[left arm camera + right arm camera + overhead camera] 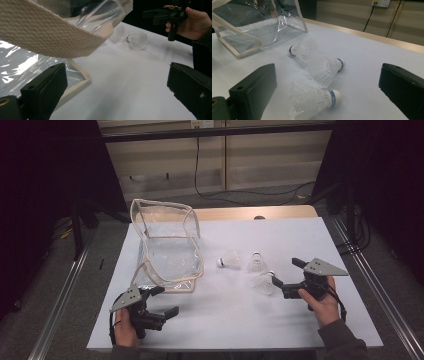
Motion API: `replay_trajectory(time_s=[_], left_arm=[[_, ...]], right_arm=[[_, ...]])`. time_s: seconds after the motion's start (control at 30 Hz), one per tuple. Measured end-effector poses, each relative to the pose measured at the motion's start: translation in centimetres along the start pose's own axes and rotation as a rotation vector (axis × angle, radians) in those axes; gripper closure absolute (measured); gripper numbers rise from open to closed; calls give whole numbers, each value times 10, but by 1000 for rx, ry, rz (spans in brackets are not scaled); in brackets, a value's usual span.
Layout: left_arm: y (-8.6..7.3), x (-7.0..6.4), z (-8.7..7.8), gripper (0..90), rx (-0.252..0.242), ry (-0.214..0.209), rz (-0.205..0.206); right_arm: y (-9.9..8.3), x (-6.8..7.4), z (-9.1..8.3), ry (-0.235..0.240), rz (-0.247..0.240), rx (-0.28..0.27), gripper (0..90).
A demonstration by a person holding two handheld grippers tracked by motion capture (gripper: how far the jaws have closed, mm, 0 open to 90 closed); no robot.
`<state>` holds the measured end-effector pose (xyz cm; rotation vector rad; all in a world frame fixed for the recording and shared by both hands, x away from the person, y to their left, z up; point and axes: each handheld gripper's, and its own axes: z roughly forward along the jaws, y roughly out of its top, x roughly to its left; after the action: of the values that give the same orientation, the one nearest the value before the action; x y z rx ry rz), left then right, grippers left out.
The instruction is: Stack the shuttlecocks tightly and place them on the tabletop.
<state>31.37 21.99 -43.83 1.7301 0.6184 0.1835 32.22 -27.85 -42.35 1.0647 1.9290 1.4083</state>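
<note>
A clear plastic bag [167, 245] with beige fabric trim stands open on the white table [225, 320], left of centre. Three white shuttlecocks lie to its right: one [229, 261] nearest the bag, one [255, 263] beside it, and one [262, 282] closer to me. My left gripper [167, 300] is open just in front of the bag's near corner, and the trim [50, 32] hangs close above its jaws. My right gripper [285, 271] is open right of the shuttlecocks, with the nearest shuttlecock [312, 100] lying on the table between its jaws, untouched.
The table's wooden far edge [250, 212] borders a floor with cables [260, 192]. Metal rails [65, 295] run along both sides. Bare white table lies between the two grippers at the front.
</note>
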Motion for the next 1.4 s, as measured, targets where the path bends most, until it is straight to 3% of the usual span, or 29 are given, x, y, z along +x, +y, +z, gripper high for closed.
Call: replay_trajectory(time_s=[0.4, 0.93, 1.4], left_arm=[[1, 0, -1, 30, -6, 0, 3], [2, 0, -1, 29, -10, -5, 2], [1, 0, -1, 29, -9, -8, 4]], right_arm=[[10, -3, 11, -10, 17, 0, 21], [24, -12, 25, -52, -2, 39, 28], [27, -14, 38, -56, 18, 69, 43]])
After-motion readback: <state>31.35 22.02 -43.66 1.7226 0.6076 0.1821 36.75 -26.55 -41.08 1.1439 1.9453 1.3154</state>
